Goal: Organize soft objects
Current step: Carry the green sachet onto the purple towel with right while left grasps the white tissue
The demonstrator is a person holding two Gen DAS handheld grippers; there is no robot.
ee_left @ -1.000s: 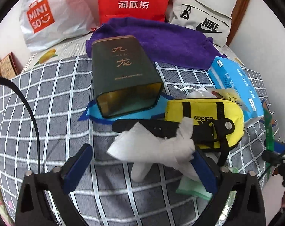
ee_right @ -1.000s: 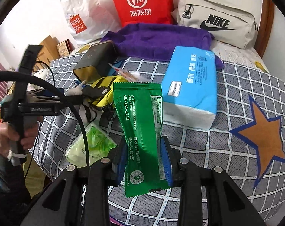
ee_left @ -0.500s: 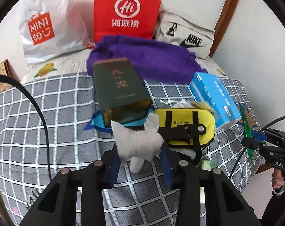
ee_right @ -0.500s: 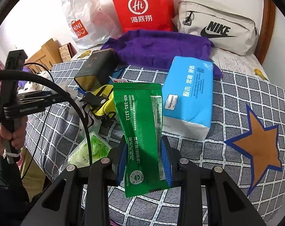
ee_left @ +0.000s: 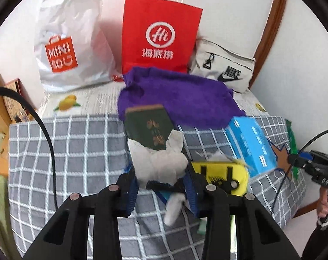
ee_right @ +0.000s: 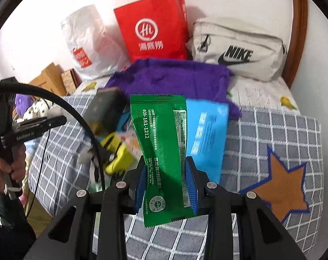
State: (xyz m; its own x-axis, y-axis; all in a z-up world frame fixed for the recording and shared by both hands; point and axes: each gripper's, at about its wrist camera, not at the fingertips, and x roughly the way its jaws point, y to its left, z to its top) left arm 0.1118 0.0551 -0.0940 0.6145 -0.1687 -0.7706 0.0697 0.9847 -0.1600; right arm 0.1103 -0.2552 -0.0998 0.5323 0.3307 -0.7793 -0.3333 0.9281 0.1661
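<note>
Both claws are loaded: my left gripper has just been closing and is clamped on a crumpled white tissue, and my right gripper is clamped on a green sachet, each held above the bed's near edge.

Risk, as I judge it: the tissue is limp and only bunched between the pads, so a quick swing could tear it or let a trailing end catch the yellow Adidas pouch below. The sachet is slick and gripped low, so it could slide out.

Left to right along the bed's far edge stand a white Miniso bag, a red Haidilao bag and a beige Nike pouch. A purple towel, dark green box and blue tissue pack lie on the grey checked cover. White walls surround it.
</note>
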